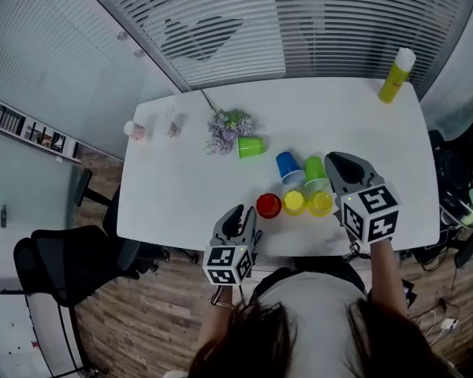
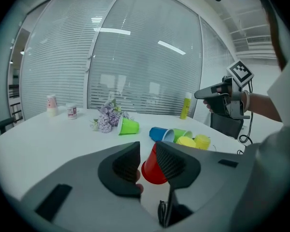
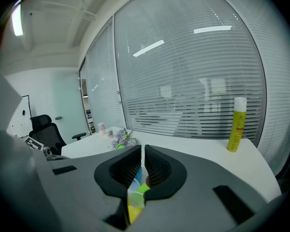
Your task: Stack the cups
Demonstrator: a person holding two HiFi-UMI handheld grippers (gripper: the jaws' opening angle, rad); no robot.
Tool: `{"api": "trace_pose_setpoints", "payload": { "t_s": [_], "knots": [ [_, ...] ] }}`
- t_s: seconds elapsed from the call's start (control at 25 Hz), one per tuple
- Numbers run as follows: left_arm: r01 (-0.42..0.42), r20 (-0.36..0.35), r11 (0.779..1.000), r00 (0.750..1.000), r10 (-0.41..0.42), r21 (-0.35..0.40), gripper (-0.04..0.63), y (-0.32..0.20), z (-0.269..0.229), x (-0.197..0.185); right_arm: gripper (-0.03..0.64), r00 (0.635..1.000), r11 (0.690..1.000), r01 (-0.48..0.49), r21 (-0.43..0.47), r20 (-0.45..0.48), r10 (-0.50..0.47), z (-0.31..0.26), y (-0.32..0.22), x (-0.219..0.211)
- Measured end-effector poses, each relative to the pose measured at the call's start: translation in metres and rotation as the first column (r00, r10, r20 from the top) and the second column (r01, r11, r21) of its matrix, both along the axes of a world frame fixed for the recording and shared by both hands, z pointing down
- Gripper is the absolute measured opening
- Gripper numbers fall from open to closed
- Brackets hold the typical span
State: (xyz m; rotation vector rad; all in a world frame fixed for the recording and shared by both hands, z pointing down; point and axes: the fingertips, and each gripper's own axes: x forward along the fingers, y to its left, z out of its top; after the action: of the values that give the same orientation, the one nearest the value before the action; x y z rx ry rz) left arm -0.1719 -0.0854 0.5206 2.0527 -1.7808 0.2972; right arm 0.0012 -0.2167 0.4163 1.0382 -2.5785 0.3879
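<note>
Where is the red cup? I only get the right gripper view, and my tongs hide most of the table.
Observer: Near the front edge of the table, the red cup sits just left of a yellow cup.
Operator: What's nearest to it?
Observer: The left gripper. Its tongs are open and the cup is beyond them, not gripped.
Operator: Is any cup lying down?
Observer: Yes, the blue cup, for one, lies on its side behind the yellow cup.

left gripper (image 2: 146, 151) | fingers (image 2: 123, 166) apart | red cup (image 2: 152, 173) seen through gap, partly behind one finger
</note>
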Motion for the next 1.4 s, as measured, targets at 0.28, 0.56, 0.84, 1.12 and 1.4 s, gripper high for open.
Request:
{"api": "trace_pose_setpoints", "payload": {
  "t_s": [0.28,0.56,0.84,1.12,1.4],
  "knots": [
    [0.114,-0.003,0.993,0.993,-0.114,0.012,0.036,-0.007,-0.010,-0.031,0.034,0.998,0.993,0.047,-0.109,-0.033,-0.051,0.017,-0.020,0.002],
    [0.155,0.003,0.988,0.988,-0.155,0.020,0.023,-0.008,-0.021,-0.056,0.091,0.982,0.954,0.103,-0.282,-0.124,-0.143,0.050,-0.028,0.000],
    [0.140,0.003,0.988,0.990,-0.141,0.068,0.021,-0.017,-0.045,-0.083,0.132,0.983,0.874,0.047,-0.483,-0.132,-0.126,0.089,-0.028,-0.006],
    [0.096,-0.020,0.994,0.995,-0.096,0.041,0.021,-0.031,-0.048,-0.098,0.180,0.985,0.743,-0.020,-0.669,-0.141,-0.101,0.126,-0.031,-0.013],
    [0.051,-0.053,0.999,0.997,-0.052,-0.004,0.021,-0.041,-0.033,-0.100,0.250,0.977,0.623,-0.067,-0.780,-0.177,-0.116,0.159,-0.037,-0.016]
  ]
}}
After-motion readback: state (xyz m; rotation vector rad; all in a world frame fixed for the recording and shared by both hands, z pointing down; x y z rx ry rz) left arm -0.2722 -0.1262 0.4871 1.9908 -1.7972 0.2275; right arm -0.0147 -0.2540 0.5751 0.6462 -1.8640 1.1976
